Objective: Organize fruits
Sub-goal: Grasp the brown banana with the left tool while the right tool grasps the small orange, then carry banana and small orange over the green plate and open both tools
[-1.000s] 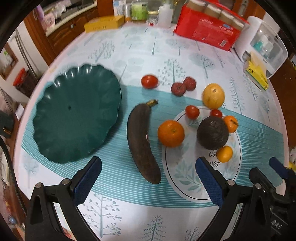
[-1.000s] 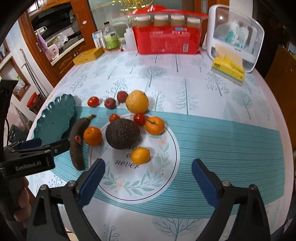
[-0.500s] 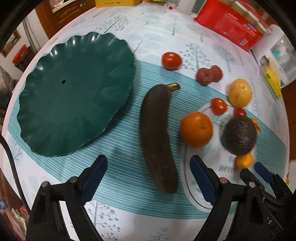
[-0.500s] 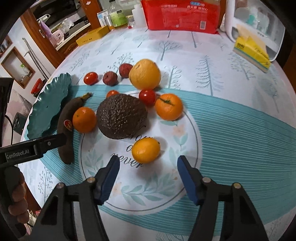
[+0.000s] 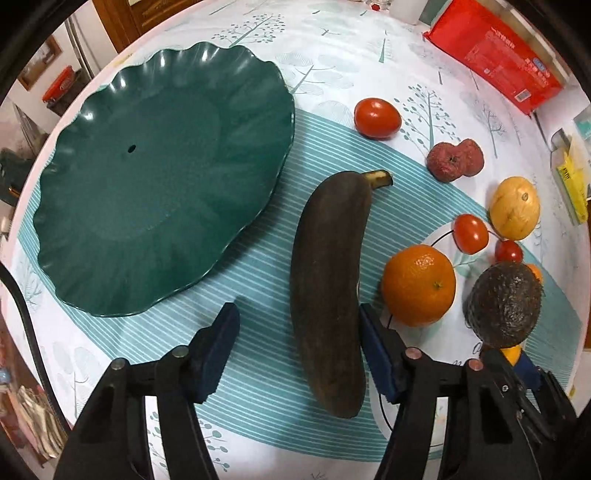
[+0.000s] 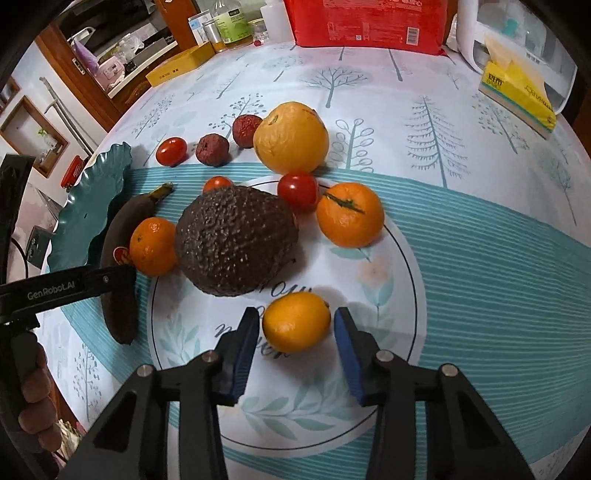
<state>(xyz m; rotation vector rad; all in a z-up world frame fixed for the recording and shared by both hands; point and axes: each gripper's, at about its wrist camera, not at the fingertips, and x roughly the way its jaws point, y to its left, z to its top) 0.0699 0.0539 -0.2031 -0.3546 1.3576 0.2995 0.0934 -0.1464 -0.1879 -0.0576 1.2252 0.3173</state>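
A blackened banana lies on the table between the empty green scalloped plate and an orange. My left gripper is open and straddles the banana's near half, the right pad close to it. My right gripper is open around a small yellow-orange citrus on the white printed plate; the pads stand just off its sides. An avocado, a tangerine and cherry tomatoes also sit on the white plate.
A large yellow citrus, two dark red lychees and a tomato lie on the tablecloth behind. A red package, a yellow tissue box, a yellow carton and bottles stand at the far edge.
Both grippers have moved down and forward. The left now straddles the banana with narrower jaws; the right has narrowed around the small yellow-orange citrus.
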